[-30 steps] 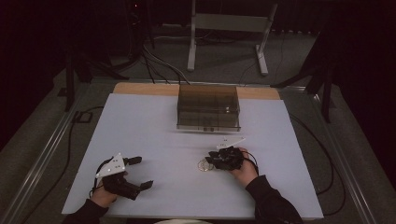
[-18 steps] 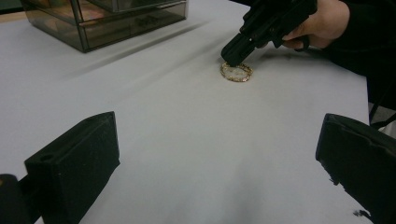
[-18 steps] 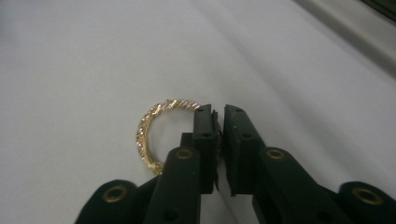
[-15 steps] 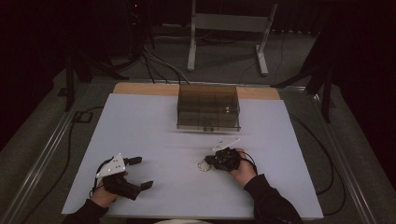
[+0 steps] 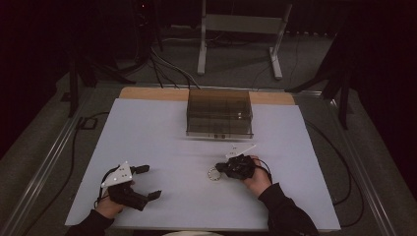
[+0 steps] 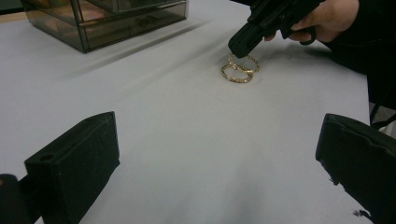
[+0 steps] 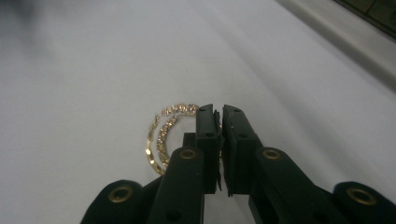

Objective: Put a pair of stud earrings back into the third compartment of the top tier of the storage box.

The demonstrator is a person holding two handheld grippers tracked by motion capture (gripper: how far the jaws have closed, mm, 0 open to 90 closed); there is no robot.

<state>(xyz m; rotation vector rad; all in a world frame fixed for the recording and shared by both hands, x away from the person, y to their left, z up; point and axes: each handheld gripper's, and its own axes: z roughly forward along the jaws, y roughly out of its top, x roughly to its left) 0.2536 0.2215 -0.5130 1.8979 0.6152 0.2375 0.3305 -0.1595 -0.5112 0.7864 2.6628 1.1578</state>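
Two gold bracelets (image 5: 214, 174) studded with small stones lie overlapping on the white table (image 5: 162, 132), right of centre. My right gripper (image 5: 220, 169) is shut, and its tips meet the rim of one bracelet (image 7: 180, 109), which looks slightly raised at that edge (image 6: 245, 60). The second bracelet (image 6: 236, 77) lies flat beside it. My left gripper (image 5: 150, 182) rests near the front left of the table. It is open wide with nothing between its jaws and points toward the bracelets (image 6: 238, 70). The right gripper (image 6: 238, 46) appears beyond them.
A smoky clear drawer box (image 5: 220, 113) stands at the back middle of the table, also seen as the box (image 6: 107, 23) at far left. A metal stand (image 5: 236, 29) and cables lie on the floor behind. White tabletop stretches between the two grippers.
Almost nothing moved. The right gripper stays shut at the bracelets, shifting only slightly. The left gripper has held still and open.
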